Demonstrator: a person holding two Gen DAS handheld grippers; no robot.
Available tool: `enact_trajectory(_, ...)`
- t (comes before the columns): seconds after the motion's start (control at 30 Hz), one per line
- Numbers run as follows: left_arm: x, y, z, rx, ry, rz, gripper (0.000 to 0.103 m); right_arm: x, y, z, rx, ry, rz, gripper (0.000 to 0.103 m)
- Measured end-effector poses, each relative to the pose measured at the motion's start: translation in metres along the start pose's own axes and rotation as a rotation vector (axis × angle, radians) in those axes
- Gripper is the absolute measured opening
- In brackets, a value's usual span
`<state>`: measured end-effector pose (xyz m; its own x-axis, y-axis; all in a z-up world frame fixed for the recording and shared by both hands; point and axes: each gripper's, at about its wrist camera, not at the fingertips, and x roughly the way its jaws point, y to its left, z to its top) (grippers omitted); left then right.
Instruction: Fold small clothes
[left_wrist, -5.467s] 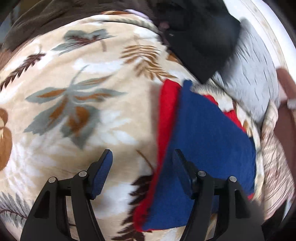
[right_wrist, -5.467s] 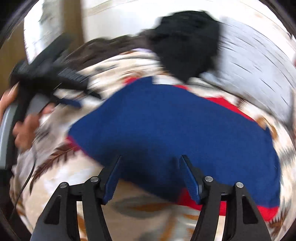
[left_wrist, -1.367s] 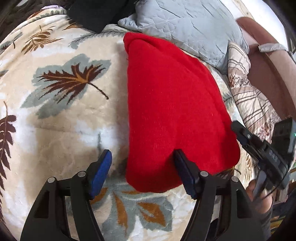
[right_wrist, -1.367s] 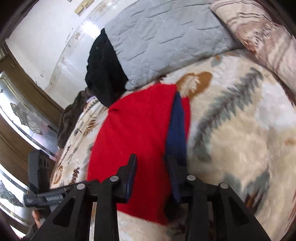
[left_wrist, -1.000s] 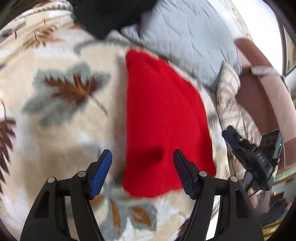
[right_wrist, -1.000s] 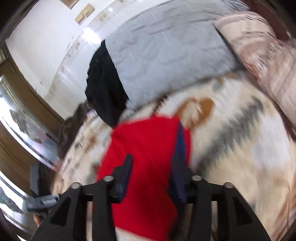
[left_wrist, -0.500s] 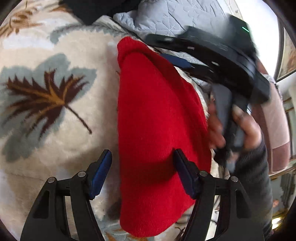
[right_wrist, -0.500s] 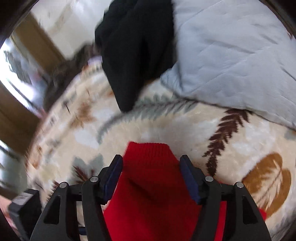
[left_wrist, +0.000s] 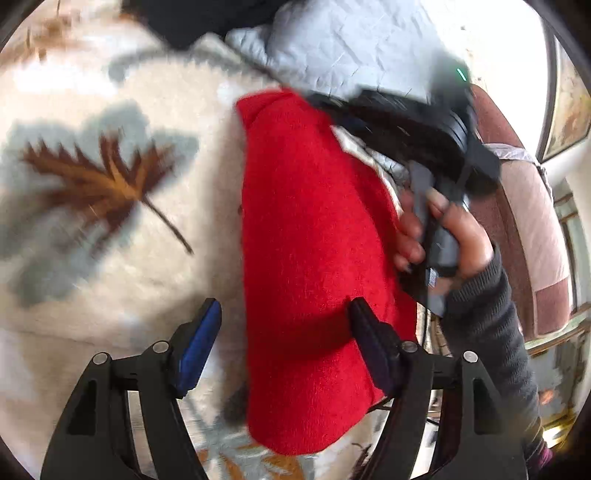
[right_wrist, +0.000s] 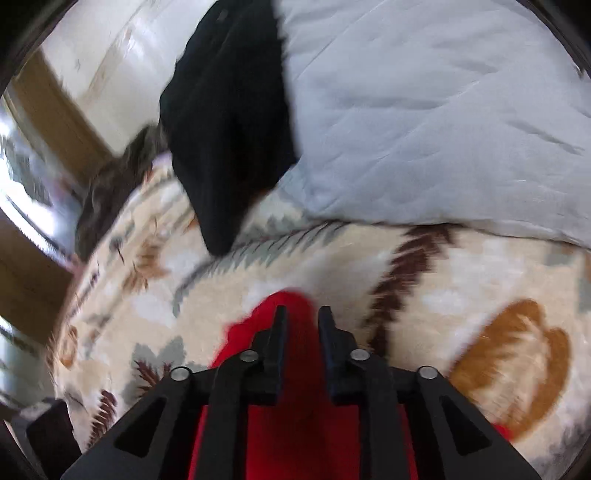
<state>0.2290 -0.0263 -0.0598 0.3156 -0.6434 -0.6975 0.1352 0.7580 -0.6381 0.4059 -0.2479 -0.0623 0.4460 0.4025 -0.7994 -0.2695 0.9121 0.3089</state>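
Observation:
A folded red garment (left_wrist: 314, 258) lies on a cream blanket with a leaf pattern (left_wrist: 110, 240). My left gripper (left_wrist: 284, 317) is open above the garment's near end; its right finger rests over the red cloth, its left finger over the blanket. My right gripper (right_wrist: 301, 314) is shut on the garment's far end (right_wrist: 291, 306), the red cloth pinched between its fingers. In the left wrist view the right gripper and the hand holding it (left_wrist: 436, 221) reach over the garment's far right edge.
A grey quilted pillow (right_wrist: 424, 110) and a black garment (right_wrist: 225, 110) lie at the far side of the bed. A brown cloth (right_wrist: 110, 184) lies at the far left. A reddish-brown headboard or chair (left_wrist: 524, 229) stands to the right.
My right gripper has closed on the far end of the red garment; half a second ago its fingers were open around it. The left gripper has stayed open over the near end.

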Motion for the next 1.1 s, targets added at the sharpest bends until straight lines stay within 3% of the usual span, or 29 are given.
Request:
enact_trajectory(0.07, -0.012, -0.005, 0.012, 0.023, -0.047, 0.046, 0.069, -0.027, -0.027, -0.006, 0.079, -0.024, -0.027, 0.037)
enact_trajectory(0.13, -0.017, -0.008, 0.026, 0.01, -0.068, 0.041, 0.069, -0.049, -0.058, -0.017, 0.176, -0.05, -0.046, 0.056)
enact_trajectory(0.23, -0.009, -0.013, 0.05, -0.012, -0.067, 0.063, 0.069, -0.066, -0.095, -0.039, 0.307, -0.075, -0.084, 0.062)
enact_trajectory(0.3, 0.003, -0.014, 0.061, -0.031, -0.05, 0.104, 0.069, -0.064, -0.107, -0.051, 0.353, -0.053, -0.043, 0.062)
enact_trajectory(0.37, 0.019, -0.013, 0.07, -0.049, -0.011, 0.126, 0.069, -0.054, -0.104, -0.06, 0.348, -0.016, 0.035, 0.061)
enact_trajectory(0.4, 0.026, -0.012, 0.071, -0.053, 0.0, 0.137, 0.069, -0.051, -0.096, -0.06, 0.317, -0.009, 0.041, 0.047)
enact_trajectory(0.43, 0.028, -0.014, 0.069, -0.055, 0.005, 0.145, 0.069, -0.053, -0.082, -0.06, 0.237, -0.04, 0.041, 0.009)
enact_trajectory(0.47, 0.032, -0.015, 0.067, -0.055, 0.002, 0.155, 0.07, -0.06, -0.069, -0.06, 0.16, -0.087, 0.023, 0.012)
enact_trajectory(0.53, 0.035, -0.017, 0.064, -0.049, -0.013, 0.174, 0.07, -0.071, -0.064, -0.066, 0.127, -0.183, -0.002, 0.011)
enact_trajectory(0.57, 0.041, -0.016, 0.067, -0.046, -0.019, 0.183, 0.071, -0.068, -0.073, -0.068, 0.165, -0.184, -0.038, 0.011)
enact_trajectory(0.63, 0.043, -0.014, 0.063, -0.043, -0.016, 0.194, 0.075, -0.041, -0.101, -0.077, 0.267, -0.07, -0.084, 0.012)
enact_trajectory(0.67, 0.044, -0.013, 0.063, -0.049, -0.011, 0.194, 0.077, -0.04, -0.107, -0.083, 0.29, -0.068, -0.073, 0.013)
enact_trajectory(0.8, 0.038, -0.016, 0.059, -0.037, -0.027, 0.214, 0.076, -0.08, -0.094, -0.092, 0.303, -0.201, -0.053, 0.02)
enact_trajectory(0.93, 0.037, -0.027, 0.056, -0.003, -0.042, 0.272, 0.076, -0.108, -0.066, -0.115, 0.243, -0.293, 0.073, 0.025)
enact_trajectory(1.0, 0.037, -0.032, 0.054, 0.018, -0.052, 0.304, 0.077, -0.105, -0.06, -0.127, 0.214, -0.259, 0.065, 0.028)
enact_trajectory(1.07, 0.036, -0.035, 0.051, 0.027, -0.056, 0.328, 0.077, -0.08, -0.056, -0.139, 0.166, -0.118, -0.007, 0.023)
enact_trajectory(1.1, 0.036, -0.037, 0.05, 0.026, -0.053, 0.335, 0.076, -0.082, -0.052, -0.144, 0.137, -0.132, -0.026, 0.023)
